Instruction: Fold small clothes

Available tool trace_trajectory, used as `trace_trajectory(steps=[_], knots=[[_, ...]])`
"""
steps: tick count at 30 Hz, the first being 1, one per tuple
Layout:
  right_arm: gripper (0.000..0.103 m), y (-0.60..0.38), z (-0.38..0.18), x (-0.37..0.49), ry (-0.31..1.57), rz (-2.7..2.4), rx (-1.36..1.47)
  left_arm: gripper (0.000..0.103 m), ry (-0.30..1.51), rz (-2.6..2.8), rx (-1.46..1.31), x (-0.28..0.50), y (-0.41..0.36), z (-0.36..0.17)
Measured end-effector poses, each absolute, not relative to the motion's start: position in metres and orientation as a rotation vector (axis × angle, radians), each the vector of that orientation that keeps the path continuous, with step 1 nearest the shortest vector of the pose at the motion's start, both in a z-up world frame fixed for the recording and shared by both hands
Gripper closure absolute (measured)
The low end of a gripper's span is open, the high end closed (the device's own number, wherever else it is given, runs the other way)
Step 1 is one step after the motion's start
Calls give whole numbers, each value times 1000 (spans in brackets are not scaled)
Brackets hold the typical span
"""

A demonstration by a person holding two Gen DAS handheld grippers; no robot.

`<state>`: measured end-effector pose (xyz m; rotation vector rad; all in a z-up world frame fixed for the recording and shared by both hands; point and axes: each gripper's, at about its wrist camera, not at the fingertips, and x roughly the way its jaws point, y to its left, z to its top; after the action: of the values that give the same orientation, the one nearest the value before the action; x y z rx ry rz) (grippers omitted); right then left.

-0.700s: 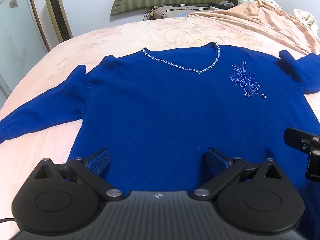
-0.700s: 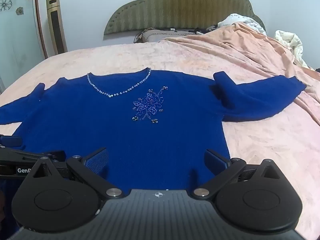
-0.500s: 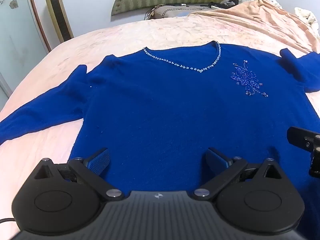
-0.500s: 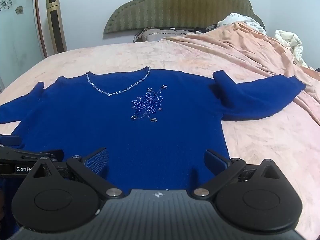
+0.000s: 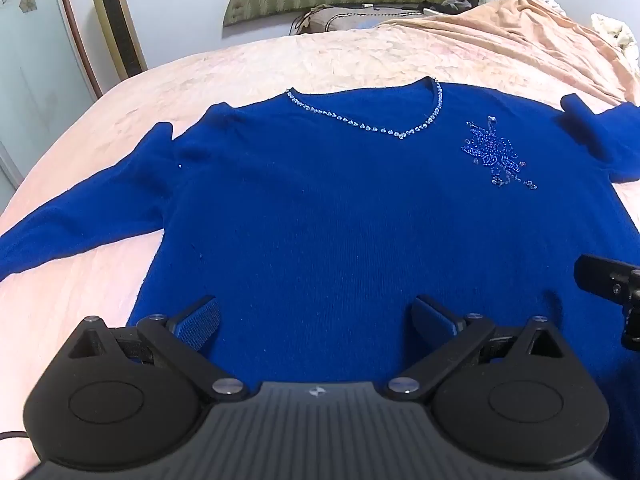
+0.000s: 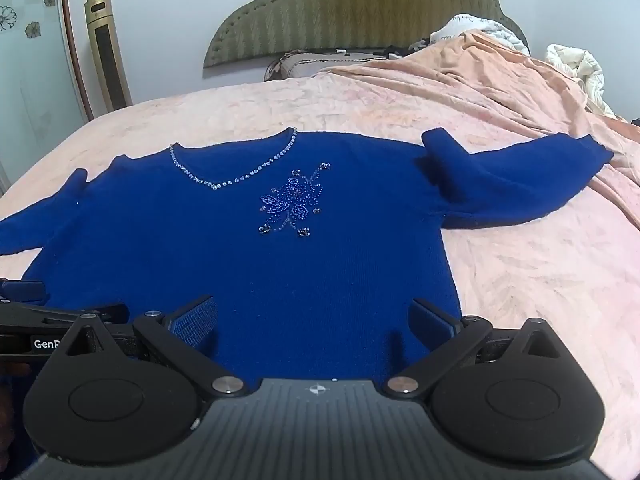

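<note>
Flat on the bed (image 6: 520,280), blue sweater (image 5: 340,220) shows beaded neckline; both tongs (image 5: 316,318) (image 6: 314,318) gape wide, holding nothing.

The blue sweater (image 6: 256,264) lies flat across the bed (image 6: 540,280), with open bedding beyond its right sleeve (image 6: 520,184) and above the neckline. A rumpled blanket (image 6: 480,76) rises at the far right. The two hand-held grippers sit close together, crowding the hem's middle.
</note>
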<state>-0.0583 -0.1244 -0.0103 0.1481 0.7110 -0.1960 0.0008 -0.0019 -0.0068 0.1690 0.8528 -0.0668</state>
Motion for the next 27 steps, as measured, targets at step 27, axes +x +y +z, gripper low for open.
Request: trace_trajectory(steps=[27], knots=[[0,-134,-12,-63,689,-156,176,0,861,-56,175,4,-5,-9]])
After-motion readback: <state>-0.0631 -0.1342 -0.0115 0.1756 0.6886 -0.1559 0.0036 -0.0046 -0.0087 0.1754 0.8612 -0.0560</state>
